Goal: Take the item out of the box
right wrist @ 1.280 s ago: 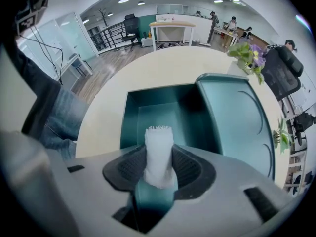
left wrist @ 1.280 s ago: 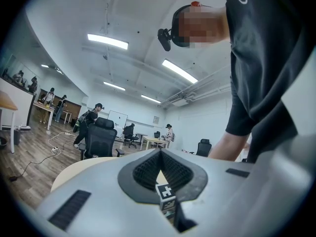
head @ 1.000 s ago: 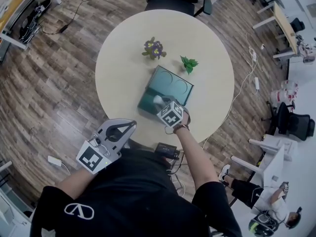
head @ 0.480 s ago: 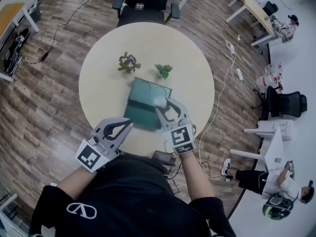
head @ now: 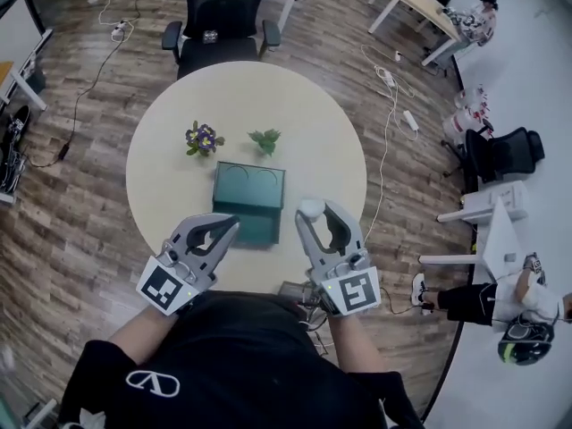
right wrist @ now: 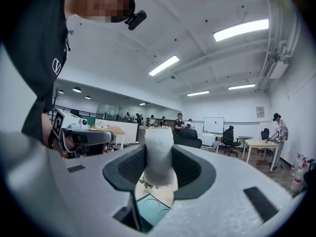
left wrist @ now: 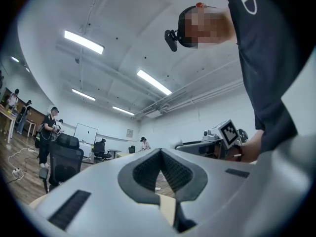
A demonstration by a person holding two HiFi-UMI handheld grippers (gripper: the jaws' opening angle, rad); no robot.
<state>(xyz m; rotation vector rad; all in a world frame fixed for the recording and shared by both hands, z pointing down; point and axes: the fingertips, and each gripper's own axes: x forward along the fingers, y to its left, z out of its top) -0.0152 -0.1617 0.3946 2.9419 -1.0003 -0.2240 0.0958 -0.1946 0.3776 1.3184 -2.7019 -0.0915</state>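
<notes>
A dark green box (head: 248,189) lies open on the round beige table (head: 331,150), showing round recesses inside. My right gripper (head: 312,213) hangs above the table's near right part, to the right of the box, shut on a small white item (head: 311,208). In the right gripper view the white item (right wrist: 159,157) stands upright between the pads, with the box (right wrist: 155,207) below it. My left gripper (head: 231,223) is near the table's front edge, just left of the box's near corner, shut with nothing in it; its tips (left wrist: 160,152) meet.
Two small potted plants stand behind the box: purple flowers (head: 204,138) and a green sprig (head: 265,138). A black office chair (head: 221,25) is at the table's far side. Cables run over the wooden floor. Desks, chairs and people are at the right.
My right gripper has risen out of the box with the white item and drawn back to the right, toward the table's near edge. The left gripper has stayed near the front edge.
</notes>
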